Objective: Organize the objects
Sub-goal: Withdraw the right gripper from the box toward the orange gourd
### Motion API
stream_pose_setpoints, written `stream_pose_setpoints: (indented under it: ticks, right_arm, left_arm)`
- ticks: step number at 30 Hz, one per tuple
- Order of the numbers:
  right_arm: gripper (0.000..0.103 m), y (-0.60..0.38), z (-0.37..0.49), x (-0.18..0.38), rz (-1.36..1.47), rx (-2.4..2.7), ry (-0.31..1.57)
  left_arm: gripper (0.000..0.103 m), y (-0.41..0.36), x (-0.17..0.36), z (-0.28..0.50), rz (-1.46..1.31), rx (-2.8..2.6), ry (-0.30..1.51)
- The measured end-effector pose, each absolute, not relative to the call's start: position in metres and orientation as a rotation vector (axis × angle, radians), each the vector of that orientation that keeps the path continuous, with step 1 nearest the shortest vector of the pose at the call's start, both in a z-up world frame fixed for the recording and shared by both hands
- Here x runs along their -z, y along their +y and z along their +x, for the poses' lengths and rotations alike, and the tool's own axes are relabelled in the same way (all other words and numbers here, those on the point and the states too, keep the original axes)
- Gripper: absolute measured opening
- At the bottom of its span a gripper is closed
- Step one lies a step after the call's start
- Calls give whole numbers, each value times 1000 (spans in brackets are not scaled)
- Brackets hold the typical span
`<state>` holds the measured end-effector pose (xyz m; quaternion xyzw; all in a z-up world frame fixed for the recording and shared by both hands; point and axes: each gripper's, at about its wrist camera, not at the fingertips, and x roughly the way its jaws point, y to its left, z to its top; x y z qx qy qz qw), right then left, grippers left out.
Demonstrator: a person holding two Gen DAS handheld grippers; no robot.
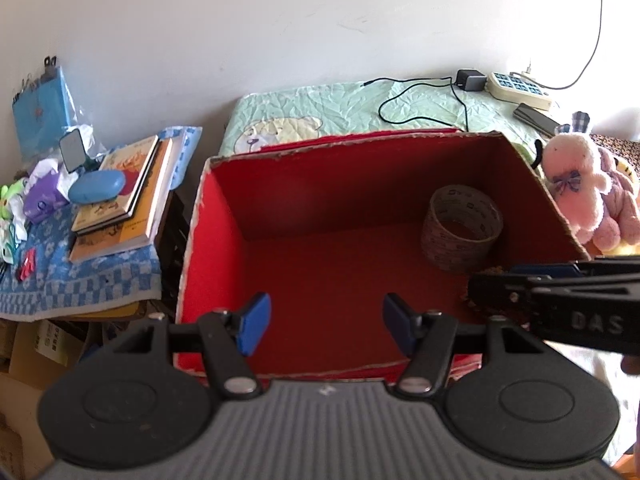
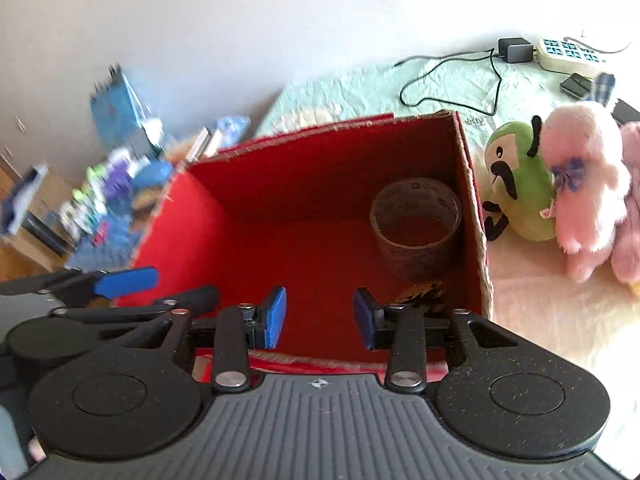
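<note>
From the left wrist, the left gripper [image 1: 326, 328] hovers with jaws spread and empty over an open red box [image 1: 208, 216] holding a tape roll [image 1: 460, 228] in its far right corner; from the right wrist, the right gripper [image 2: 320, 318], jaws likewise apart, overhangs the box's near edge, plush toys [image 2: 560, 184] just beside it

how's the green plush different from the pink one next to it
The green plush is smooth, with a black moustache mark; the pink plush is fluffy and wears a blue checked bow. Green sits nearer the red box; pink stands taller. Both lie outside the box, touching.
</note>
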<state>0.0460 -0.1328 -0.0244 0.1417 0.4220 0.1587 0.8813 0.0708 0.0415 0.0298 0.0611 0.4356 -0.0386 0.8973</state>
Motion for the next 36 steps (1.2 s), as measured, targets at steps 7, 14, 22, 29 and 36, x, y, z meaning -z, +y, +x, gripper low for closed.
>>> stream_pose_setpoints:
  ticks: [7,14,22,29,36]
  right_arm:
    - [41,-141,28,19,276,-314,789]
    - [41,-147,15,20,302,-319,755]
    - [41,-153,-6,18,353,-350,739]
    - [41,-152,-22,21,378,-378,747]
    - [40,-152,-33,32,389,-379,786]
  left_arm:
    - [77,33,-38,56,149,91,897]
    - [79,32,-41,44,174,74,894]
    - [89,37,-49,28,174,68,866]
    - [89,40,-49,18,175,60,868]
    - [89,49,-44,-2,162,82,873]
